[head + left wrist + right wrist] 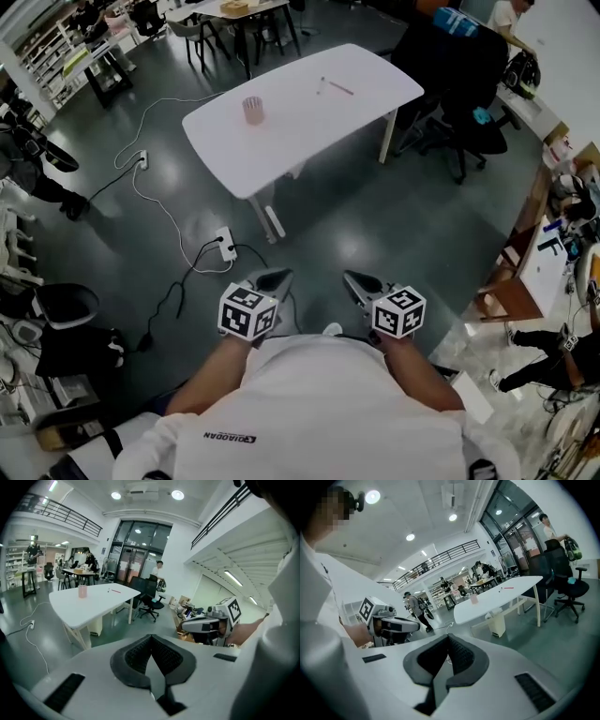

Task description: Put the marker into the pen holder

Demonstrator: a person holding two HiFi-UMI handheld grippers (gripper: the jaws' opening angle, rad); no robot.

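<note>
The person stands well back from the white table [309,127], holding both tools close to the body. The left gripper [274,279] and the right gripper [356,279] each have their jaws pressed together at the tips with nothing between them, as each gripper's own view confirms. On the far tabletop the marker [339,88] lies flat toward the right end, well apart from the pink pen holder [253,110], which stands upright toward the left end; a power strip [225,244] lies on the dark floor between the table and the person.
</note>
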